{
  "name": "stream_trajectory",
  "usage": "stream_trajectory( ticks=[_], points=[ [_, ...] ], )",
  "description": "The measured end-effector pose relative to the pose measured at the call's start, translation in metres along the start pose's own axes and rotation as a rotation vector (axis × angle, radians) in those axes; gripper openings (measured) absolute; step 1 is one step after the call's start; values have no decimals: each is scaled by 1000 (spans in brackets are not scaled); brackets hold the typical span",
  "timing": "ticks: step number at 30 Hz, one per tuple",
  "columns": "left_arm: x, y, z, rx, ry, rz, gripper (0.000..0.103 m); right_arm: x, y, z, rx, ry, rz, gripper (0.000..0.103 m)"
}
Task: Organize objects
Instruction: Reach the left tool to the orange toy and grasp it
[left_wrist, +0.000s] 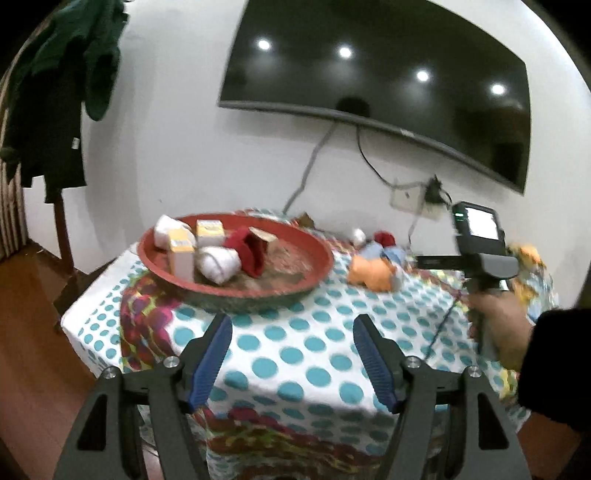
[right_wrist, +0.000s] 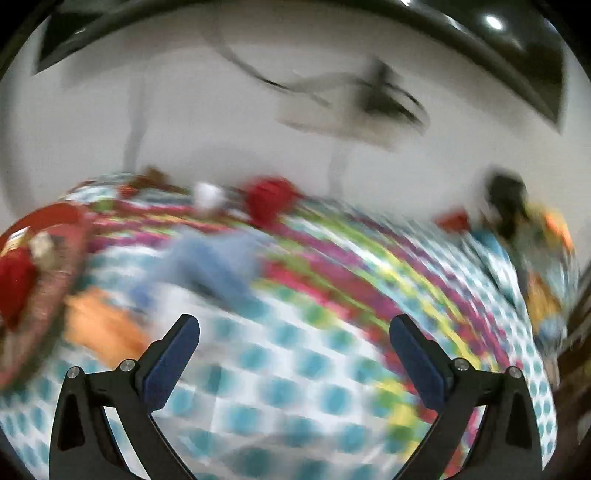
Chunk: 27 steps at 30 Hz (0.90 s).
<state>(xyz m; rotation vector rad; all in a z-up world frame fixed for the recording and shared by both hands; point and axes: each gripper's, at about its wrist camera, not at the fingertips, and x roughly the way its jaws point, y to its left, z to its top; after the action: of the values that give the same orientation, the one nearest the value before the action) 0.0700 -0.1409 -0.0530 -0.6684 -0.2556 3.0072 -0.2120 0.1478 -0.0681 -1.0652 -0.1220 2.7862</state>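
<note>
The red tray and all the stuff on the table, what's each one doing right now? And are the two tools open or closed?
Red tray: on the dotted tablecloth, part filled.
Yellow-topped boxes: upright in the tray.
White rolled socks: lying in the tray.
Red sock: in the tray.
Orange sock: on the cloth, outside the tray.
Left tool: open, empty.
Right tool: open, empty, view blurred.
TV: off.

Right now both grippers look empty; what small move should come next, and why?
Probably ease the right gripper, open and empty, down toward the orange cloth bundle. It lies on the dotted tablecloth outside the red tray, which already holds rolled socks and boxes. The right view is blurred, so slow down first.
</note>
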Motion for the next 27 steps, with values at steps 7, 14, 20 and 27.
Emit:
stream_trajectory(
  ticks=[7,14,20,27],
  points=[
    [28,-31,-24,109,104,12,70,18,-105,-19,250,50,49,103],
    [61,-69,0,171,120,-20,70,32,-137,-27,412,97,131,103],
    [99,-107,25,228,108,-61,70,33,-142,-29,451,93,168,103],
    [144,-108,33,194,192,-71,70,33,-144,-30,462,87,187,103]
  ],
)
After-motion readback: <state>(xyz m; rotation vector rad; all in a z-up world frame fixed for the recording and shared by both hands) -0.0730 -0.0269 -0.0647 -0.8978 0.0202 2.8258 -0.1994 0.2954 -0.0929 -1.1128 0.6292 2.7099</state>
